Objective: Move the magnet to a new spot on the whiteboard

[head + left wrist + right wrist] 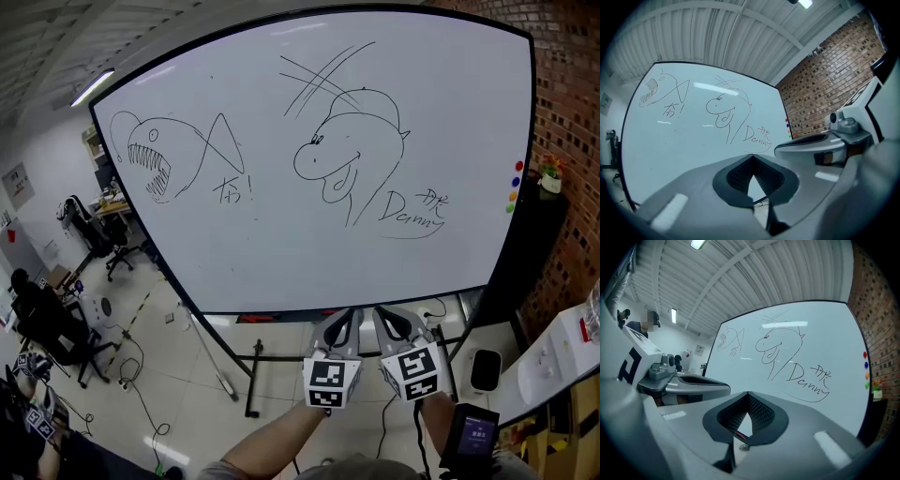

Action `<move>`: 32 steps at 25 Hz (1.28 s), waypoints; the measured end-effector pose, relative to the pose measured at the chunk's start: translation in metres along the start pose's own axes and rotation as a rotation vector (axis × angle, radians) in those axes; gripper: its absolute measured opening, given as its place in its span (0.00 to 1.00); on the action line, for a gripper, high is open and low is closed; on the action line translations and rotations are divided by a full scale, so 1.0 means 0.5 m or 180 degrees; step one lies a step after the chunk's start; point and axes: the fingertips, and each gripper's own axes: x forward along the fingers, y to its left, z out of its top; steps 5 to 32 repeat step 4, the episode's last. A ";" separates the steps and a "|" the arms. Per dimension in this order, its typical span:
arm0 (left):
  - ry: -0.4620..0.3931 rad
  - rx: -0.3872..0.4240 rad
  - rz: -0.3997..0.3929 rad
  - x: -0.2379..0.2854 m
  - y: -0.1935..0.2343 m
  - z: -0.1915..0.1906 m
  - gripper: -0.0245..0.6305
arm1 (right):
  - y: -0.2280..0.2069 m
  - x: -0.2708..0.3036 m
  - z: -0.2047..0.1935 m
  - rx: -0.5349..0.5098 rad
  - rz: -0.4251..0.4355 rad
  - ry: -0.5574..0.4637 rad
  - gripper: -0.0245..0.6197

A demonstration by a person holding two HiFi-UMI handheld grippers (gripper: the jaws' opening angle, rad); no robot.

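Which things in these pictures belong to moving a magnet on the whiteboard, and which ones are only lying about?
For the job: whiteboard, coloured magnets at its right edge, left gripper and right gripper (both shut, empty).
Only lying about: office chair, potted plant, brick wall.

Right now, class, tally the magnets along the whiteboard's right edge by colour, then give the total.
red magnet: 1
blue magnet: 1
orange magnet: 1
green magnet: 1
Total: 4
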 end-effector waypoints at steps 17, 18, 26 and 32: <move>-0.0002 0.0004 -0.0013 0.000 0.005 0.002 0.04 | 0.005 0.006 0.006 0.0016 0.0004 -0.0010 0.05; -0.0002 0.0004 -0.0013 0.000 0.005 0.002 0.04 | 0.005 0.006 0.006 0.0016 0.0004 -0.0010 0.05; -0.0002 0.0004 -0.0013 0.000 0.005 0.002 0.04 | 0.005 0.006 0.006 0.0016 0.0004 -0.0010 0.05; -0.0002 0.0004 -0.0013 0.000 0.005 0.002 0.04 | 0.005 0.006 0.006 0.0016 0.0004 -0.0010 0.05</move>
